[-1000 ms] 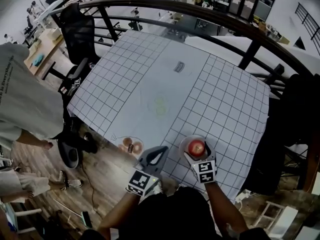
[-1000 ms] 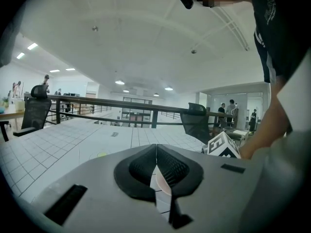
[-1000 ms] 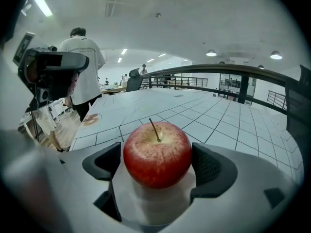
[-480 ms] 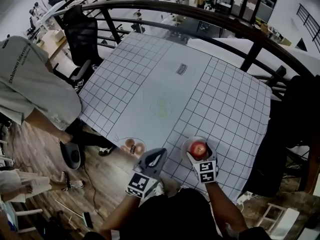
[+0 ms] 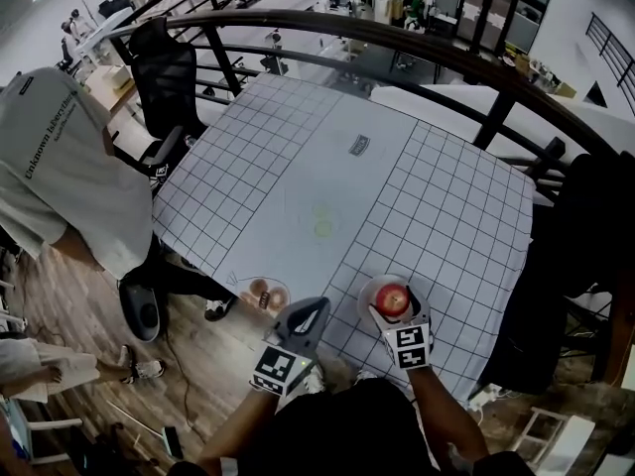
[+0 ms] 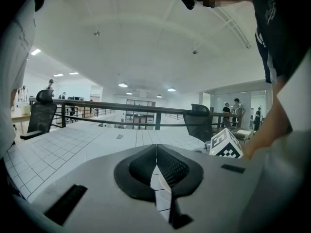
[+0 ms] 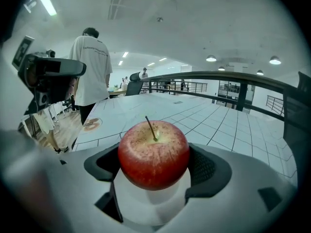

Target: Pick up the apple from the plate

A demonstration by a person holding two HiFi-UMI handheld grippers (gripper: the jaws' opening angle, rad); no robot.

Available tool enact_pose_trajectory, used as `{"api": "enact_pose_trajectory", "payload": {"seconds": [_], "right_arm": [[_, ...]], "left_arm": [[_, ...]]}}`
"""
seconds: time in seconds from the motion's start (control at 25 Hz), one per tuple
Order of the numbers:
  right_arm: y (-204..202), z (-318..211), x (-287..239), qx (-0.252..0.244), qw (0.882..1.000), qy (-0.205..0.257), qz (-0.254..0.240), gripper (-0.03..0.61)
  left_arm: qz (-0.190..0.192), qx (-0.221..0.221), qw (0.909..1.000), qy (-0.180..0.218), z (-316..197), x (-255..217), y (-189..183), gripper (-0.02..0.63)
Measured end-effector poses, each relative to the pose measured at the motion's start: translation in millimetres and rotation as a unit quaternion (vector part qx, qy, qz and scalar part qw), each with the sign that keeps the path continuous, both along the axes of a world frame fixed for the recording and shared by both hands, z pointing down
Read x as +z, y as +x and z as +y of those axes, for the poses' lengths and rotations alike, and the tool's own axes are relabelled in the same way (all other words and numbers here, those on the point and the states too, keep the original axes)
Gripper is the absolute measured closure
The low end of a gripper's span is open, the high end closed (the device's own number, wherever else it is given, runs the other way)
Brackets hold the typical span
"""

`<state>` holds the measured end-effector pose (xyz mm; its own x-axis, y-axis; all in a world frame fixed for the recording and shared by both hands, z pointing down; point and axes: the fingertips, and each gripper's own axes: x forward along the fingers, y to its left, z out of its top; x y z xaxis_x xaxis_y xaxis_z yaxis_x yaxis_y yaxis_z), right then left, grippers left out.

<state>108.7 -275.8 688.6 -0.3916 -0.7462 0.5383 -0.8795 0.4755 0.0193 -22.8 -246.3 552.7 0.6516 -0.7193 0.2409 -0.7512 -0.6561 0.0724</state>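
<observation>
A red apple with a stem sits over a small white plate near the front edge of the gridded table. My right gripper has its two dark pads pressed against the apple's sides. In the right gripper view the apple fills the gap between the pads of that gripper, with the white plate just beneath it. My left gripper hovers at the table's front edge, left of the plate, shut with nothing in it; its pads meet.
A saucer with brown round pastries lies at the table's front left corner. A person in a white T-shirt stands at the table's left side. A black chair and a dark railing lie beyond the table.
The person in the white T-shirt has stepped closer along the table's left side. Both grippers have stayed almost still, the right one still around the apple.
</observation>
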Motion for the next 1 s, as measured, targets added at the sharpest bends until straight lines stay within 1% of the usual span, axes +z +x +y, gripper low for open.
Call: {"api": "enact_pose_trajectory", "payload": {"seconds": [0.24, 0.48, 0.64, 0.76, 0.88, 1.0], "right_arm": [[-7, 6, -45, -0.007, 0.999, 0.038, -0.012, 0.15], [-15, 9, -99, -0.02, 0.995, 0.091, -0.03, 0.15], [-22, 18, -139, -0.024, 0.991, 0.126, -0.044, 0.15], [-20, 16, -163, -0.026, 0.987, 0.152, -0.051, 0.15], [-19, 16, -185, -0.024, 0.983, 0.172, -0.062, 0.15], [-19, 19, -207, -0.021, 0.979, 0.187, -0.077, 0.15]], "left_arm": [[0.007, -0.001, 1.0, 0.006, 5, -7, -2, 0.592], [0.013, 0.0, 0.9998, 0.017, 4, -17, -1, 0.592], [0.015, 0.001, 0.9995, 0.028, 9, -29, -2, 0.592], [0.025, -0.009, 0.9989, 0.039, 2, -36, 0, 0.592], [0.029, -0.013, 0.9983, 0.048, -1, -41, -1, 0.592], [0.035, -0.02, 0.998, 0.049, -2, -47, -2, 0.592]]}}
